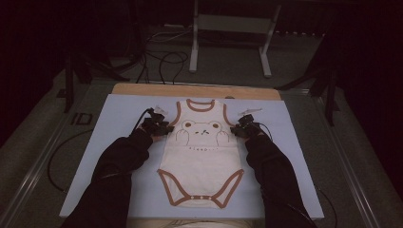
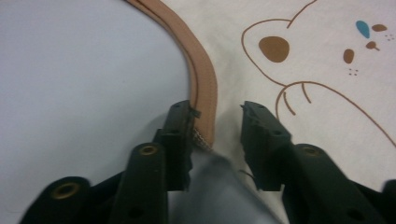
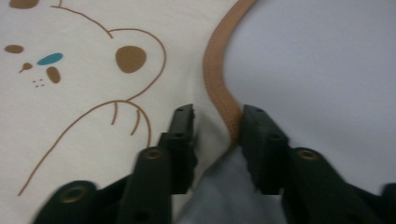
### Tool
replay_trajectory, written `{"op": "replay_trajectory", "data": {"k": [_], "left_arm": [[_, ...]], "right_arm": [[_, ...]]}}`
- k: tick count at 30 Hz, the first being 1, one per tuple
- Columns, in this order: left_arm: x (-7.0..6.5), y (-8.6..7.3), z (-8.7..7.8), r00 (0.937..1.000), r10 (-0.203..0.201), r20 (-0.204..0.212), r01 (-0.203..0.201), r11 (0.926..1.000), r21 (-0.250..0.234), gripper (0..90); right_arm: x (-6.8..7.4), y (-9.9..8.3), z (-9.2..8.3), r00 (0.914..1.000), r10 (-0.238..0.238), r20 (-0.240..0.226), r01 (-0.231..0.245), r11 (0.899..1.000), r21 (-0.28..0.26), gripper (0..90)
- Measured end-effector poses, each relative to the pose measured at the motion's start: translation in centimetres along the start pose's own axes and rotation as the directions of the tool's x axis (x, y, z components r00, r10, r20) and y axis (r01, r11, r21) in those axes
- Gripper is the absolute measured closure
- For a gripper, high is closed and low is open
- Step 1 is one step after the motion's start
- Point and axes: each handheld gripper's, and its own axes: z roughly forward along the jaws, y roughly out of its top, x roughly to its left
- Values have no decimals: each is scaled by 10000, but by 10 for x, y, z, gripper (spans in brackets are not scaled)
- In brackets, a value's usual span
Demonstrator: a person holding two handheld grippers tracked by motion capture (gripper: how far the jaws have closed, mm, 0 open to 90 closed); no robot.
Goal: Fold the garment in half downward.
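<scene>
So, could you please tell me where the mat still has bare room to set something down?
The mat is bare along its left edge, outside the left sleeve, and along its right edge, outside the right sleeve. A strip lies free above the bodysuit. It is crowded beside the armholes, where both hand-held grippers sit.

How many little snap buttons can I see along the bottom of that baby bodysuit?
3, in a row along the brown crotch band at the bottom of the bodysuit: left snap, middle snap, right snap. They are tiny; others may be hidden.
</scene>
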Motion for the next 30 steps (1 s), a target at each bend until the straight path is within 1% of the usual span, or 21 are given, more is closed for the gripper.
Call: {"op": "replay_trajectory", "data": {"k": [4, 6, 8, 10, 12, 15, 19, 21, 23, 28, 30], "left_arm": [[1, 2, 0, 9999, -124, 77, 123, 9998, 138, 739], [1, 3, 0, 9996, -196, 196, 192, 9996, 194, 786], [1, 4, 0, 9994, -251, 258, 245, 9995, 205, 830], [1, 4, 1, 9989, -356, 291, 351, 9992, 180, 847], [1, 4, 0, 9990, -345, 281, 340, 9992, 201, 856], [1, 4, -2, 9992, -348, 186, 344, 9993, 175, 864], [1, 5, -5, 9993, -327, 157, 326, 9995, 46, 864], [2, 5, -9, 9989, -398, 230, 399, 9992, -33, 865], [2, 6, -11, 9990, -380, 255, 380, 9993, 26, 869], [2, 8, -16, 9988, -376, 312, 378, 9993, -54, 869], [1, 8, -19, 9983, -425, 398, 430, 9990, -113, 869]], "right_arm": [[2, 2, 0, 9998, -111, -147, 113, 9999, 103, 780], [3, 3, 1, 9996, -162, -220, 165, 9998, 143, 818], [4, 3, 1, 9995, -214, -213, 218, 9996, 185, 847], [6, 4, 1, 9994, -297, -176, 301, 9992, 257, 858], [7, 6, 0, 9989, -441, -160, 446, 9984, 335, 861], [7, 6, 0, 9990, -423, -165, 429, 9985, 353, 863], [6, 6, -3, 9991, -377, -182, 382, 9988, 302, 864], [6, 6, -4, 9992, -348, -217, 354, 9991, 243, 864], [6, 7, -6, 9991, -376, -206, 381, 9990, 245, 864], [6, 9, -13, 9987, -411, -289, 414, 9991, 80, 864], [6, 10, -16, 9985, -432, -335, 433, 9991, 6, 864]]}}
